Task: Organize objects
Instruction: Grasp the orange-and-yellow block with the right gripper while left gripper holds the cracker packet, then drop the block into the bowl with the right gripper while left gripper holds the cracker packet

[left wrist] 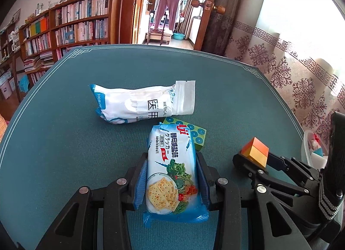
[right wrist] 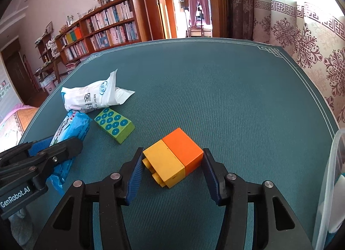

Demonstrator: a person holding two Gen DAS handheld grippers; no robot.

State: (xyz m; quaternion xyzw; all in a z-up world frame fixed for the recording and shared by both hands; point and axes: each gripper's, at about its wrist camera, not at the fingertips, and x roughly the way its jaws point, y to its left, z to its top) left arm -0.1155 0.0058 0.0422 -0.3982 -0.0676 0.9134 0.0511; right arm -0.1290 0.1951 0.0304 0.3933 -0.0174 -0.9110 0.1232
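A blue-and-white soda cracker packet [left wrist: 170,170] lies lengthwise between my left gripper's fingers, and my left gripper [left wrist: 171,157] is shut on it, low over the teal table mat [left wrist: 75,142]. The same packet [right wrist: 71,127] and left gripper [right wrist: 58,146] show at the left of the right wrist view. An orange and yellow toy brick pair [right wrist: 174,159] lies on its side, studs toward me. My right gripper [right wrist: 172,151] is shut on it, one pad tip on the yellow end and the other on the orange end. In the left wrist view the bricks [left wrist: 255,151] sit between the right gripper's [left wrist: 254,160] fingers.
A green block with blue dots [right wrist: 114,125] lies just beyond the packet's far end. Behind it lies a white medical bag [right wrist: 86,97]. A clear plastic bin [right wrist: 330,174] stands at the table's right edge. Bookshelves and a doorway are behind the table.
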